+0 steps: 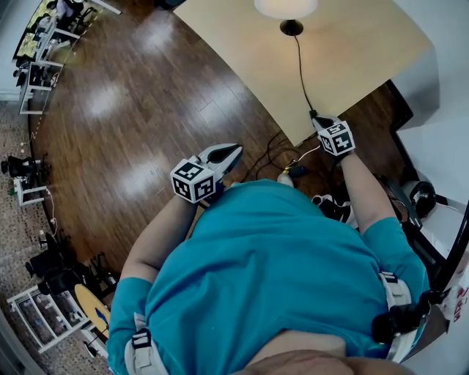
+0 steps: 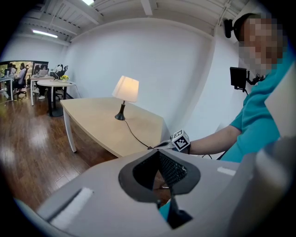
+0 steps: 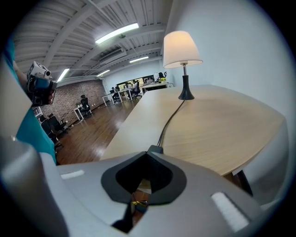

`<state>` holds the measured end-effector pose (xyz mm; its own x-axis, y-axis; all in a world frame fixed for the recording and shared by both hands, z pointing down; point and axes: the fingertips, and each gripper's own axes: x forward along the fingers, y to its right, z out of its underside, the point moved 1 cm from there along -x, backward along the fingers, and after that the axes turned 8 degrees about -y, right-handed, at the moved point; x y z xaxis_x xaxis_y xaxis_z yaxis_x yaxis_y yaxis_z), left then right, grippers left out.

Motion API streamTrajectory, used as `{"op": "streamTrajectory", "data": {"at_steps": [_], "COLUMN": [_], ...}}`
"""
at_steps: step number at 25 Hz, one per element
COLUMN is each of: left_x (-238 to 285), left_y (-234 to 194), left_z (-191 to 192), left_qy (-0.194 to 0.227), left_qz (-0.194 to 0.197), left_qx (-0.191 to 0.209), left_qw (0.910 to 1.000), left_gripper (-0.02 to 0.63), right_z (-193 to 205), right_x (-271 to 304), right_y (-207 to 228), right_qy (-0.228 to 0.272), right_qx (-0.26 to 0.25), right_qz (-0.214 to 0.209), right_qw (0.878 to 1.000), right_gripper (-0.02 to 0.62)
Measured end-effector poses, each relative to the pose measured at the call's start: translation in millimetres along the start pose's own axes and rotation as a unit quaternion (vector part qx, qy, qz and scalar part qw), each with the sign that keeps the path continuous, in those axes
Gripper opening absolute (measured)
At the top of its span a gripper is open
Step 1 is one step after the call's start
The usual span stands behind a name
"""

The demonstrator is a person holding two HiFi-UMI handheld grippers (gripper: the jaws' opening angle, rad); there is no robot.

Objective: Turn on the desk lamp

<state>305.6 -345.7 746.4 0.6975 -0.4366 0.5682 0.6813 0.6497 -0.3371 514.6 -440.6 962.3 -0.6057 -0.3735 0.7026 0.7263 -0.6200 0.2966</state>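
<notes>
The desk lamp (image 1: 286, 7) with a cream shade stands at the far side of a light wood table (image 1: 352, 51), and the shade looks bright. Its black cord (image 1: 300, 69) runs toward me to the table's near edge. There my right gripper (image 1: 316, 117) is shut on the cord's small dark switch (image 3: 154, 149). In the right gripper view the lamp (image 3: 181, 48) stands ahead beyond my right gripper (image 3: 149, 152). My left gripper (image 1: 233, 151) hangs shut and empty over the floor, left of the table. From the left gripper (image 2: 159, 151) I see the lamp (image 2: 126, 89) and the right gripper (image 2: 159, 145).
Loose cables (image 1: 282, 157) lie on the wooden floor under the table's near edge. Desks and chairs (image 1: 37, 44) stand at the far left. Black gear (image 1: 421, 194) sits to the right. A round table (image 2: 53, 83) stands far off, and a white wall backs the lamp.
</notes>
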Motion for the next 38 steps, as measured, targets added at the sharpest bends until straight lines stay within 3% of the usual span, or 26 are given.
{"op": "streamTrajectory", "data": {"at_steps": [3, 12, 18, 23, 29, 33, 38], "left_x": [-7, -19, -68, -113, -198, -235, -247], "left_y": [-3, -14, -44, -84, -133, -171, -158], "left_z": [-1, 12, 17, 31, 54, 57, 72], "left_qy": [0.006, 0.036, 0.056, 0.066, 0.047, 0.026, 0.013], "left_qz": [-0.003, 0.002, 0.039, 0.088, 0.191, 0.252, 0.317], "left_qx": [-0.006, -0.018, -0.002, 0.036, 0.105, 0.096, 0.085], "left_qw": [1.0000, 0.9992, 0.9977, 0.9932, 0.9750, 0.9625, 0.9444], "left_gripper": [0.001, 0.002, 0.000, 0.000, 0.000, 0.000, 0.000], "right_z": [-4, -50, -82, -92, -95, -114, -97], "right_x": [-2, -45, -55, -45, -31, -21, -59], "right_y": [-4, -50, -129, -180, -299, -373, -423], "right_qy": [-0.006, 0.088, 0.102, 0.104, 0.133, 0.119, 0.138], "right_qx": [-0.010, -0.021, -0.030, -0.009, 0.074, 0.081, 0.118], "right_qz": [0.003, -0.016, -0.010, 0.037, 0.101, 0.126, 0.169], "right_qw": [1.000, 0.996, 0.994, 0.994, 0.983, 0.982, 0.969], "right_gripper": [0.002, 0.002, 0.002, 0.002, 0.002, 0.002, 0.002]}}
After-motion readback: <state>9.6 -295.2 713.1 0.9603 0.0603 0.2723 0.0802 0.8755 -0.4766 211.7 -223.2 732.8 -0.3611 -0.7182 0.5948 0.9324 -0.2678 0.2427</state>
